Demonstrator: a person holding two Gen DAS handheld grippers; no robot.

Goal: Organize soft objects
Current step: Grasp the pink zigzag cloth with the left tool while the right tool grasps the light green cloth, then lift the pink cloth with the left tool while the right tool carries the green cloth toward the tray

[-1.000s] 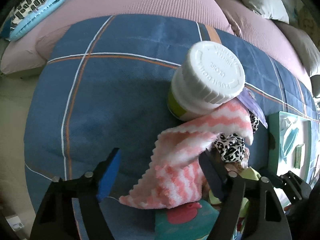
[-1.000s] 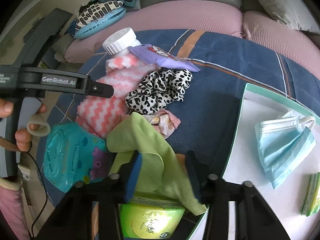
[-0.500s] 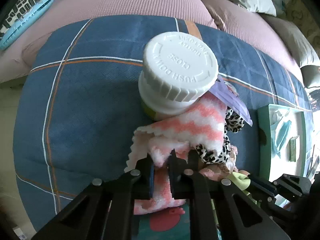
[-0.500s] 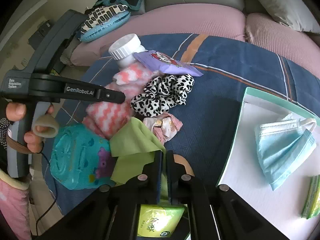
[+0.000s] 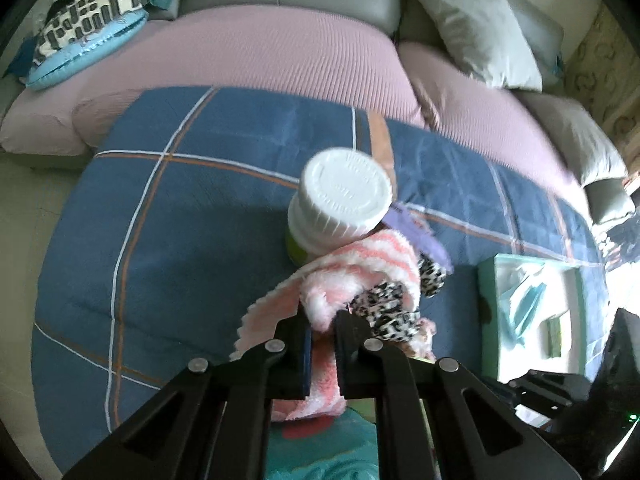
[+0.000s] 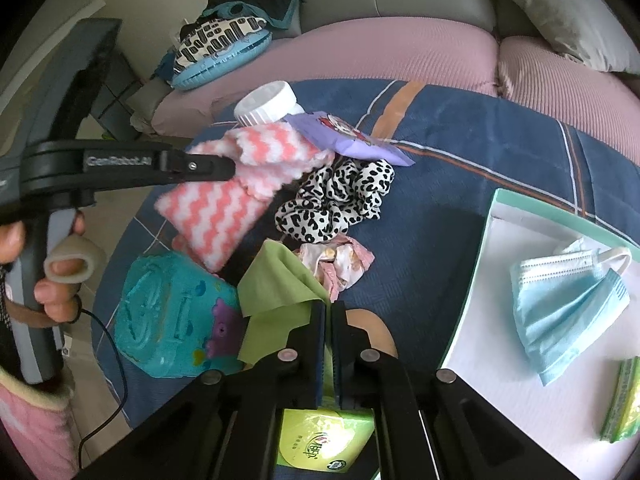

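My left gripper (image 5: 322,320) is shut on a pink-and-white zigzag cloth (image 5: 352,268) and holds it raised off the blue plaid blanket (image 5: 180,240); the cloth (image 6: 224,204) also shows hanging from that gripper (image 6: 230,168) in the right wrist view. My right gripper (image 6: 329,312) is shut on a green cloth (image 6: 280,284), lifted a little. A leopard-print scrunchie (image 6: 340,196) and a pale pink floral scrunchie (image 6: 340,264) lie on the blanket between them. A white tray (image 6: 480,320) at the right holds a blue face mask (image 6: 568,304).
A white-capped bottle (image 5: 344,200) stands behind the pink cloth, beside a purple packet (image 6: 344,136). A teal wipes pack (image 6: 172,316) lies at the left front. A green tissue pack (image 6: 320,444) sits under my right gripper. A green packet (image 6: 624,404) lies in the tray. Pink sofa cushions (image 5: 260,48) lie behind.
Both grippers closed from open, the left on the pink zigzag cloth, the right on the green cloth. Both cloths have since risen off the blanket.
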